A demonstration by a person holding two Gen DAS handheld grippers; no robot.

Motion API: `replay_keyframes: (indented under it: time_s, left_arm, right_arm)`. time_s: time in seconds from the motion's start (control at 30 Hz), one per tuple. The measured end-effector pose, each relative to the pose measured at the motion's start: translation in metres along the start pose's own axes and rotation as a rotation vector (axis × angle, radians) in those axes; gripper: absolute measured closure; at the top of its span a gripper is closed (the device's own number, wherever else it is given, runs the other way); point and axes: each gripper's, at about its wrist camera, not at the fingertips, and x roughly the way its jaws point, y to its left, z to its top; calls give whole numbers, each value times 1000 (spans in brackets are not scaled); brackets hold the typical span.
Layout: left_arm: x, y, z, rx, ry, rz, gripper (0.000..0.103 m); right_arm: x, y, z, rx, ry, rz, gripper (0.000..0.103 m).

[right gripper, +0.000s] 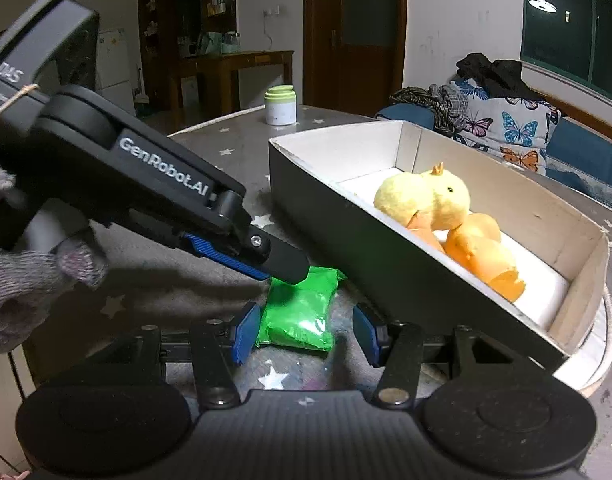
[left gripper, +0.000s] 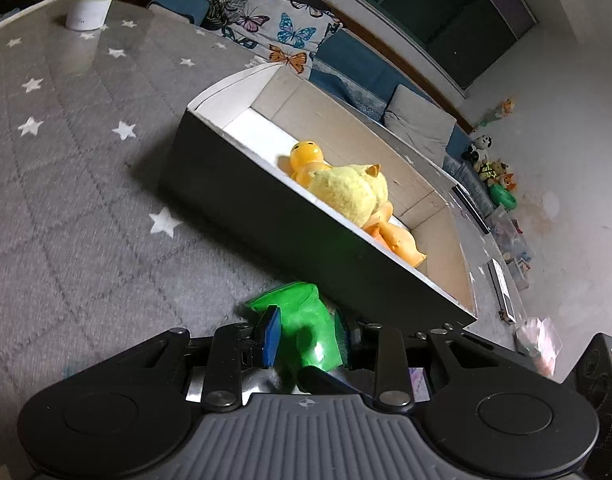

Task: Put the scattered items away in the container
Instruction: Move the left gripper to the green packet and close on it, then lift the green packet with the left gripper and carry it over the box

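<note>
Packet (left gripper: 306, 332) half hidden by left claw (left gripper: 306, 336)

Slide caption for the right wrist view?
Left gripper closes on green packet beside box holding plush chick; right gripper open.

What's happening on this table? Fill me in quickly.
A person with a gripper in each hand is tidying toys into the dark box. The left gripper has its fingers closed on a green packet that lies on the star-patterned table beside the box. The right gripper hangs open around the same packet, not touching it. A yellow plush chick and orange rubber ducks are already inside.
</note>
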Motion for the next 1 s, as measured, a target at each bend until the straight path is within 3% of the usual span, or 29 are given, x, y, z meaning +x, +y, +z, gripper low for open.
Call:
replay_keyframes:
  time_s: [0.5, 1.0]
  left_arm:
    - [11, 5, -3, -43, 28, 8, 71]
    - [0, -12, -18, 37, 3, 66, 73]
  right_arm:
    - [19, 6, 1, -10, 35, 6, 53]
    - [9, 6, 1, 30, 37, 1, 60]
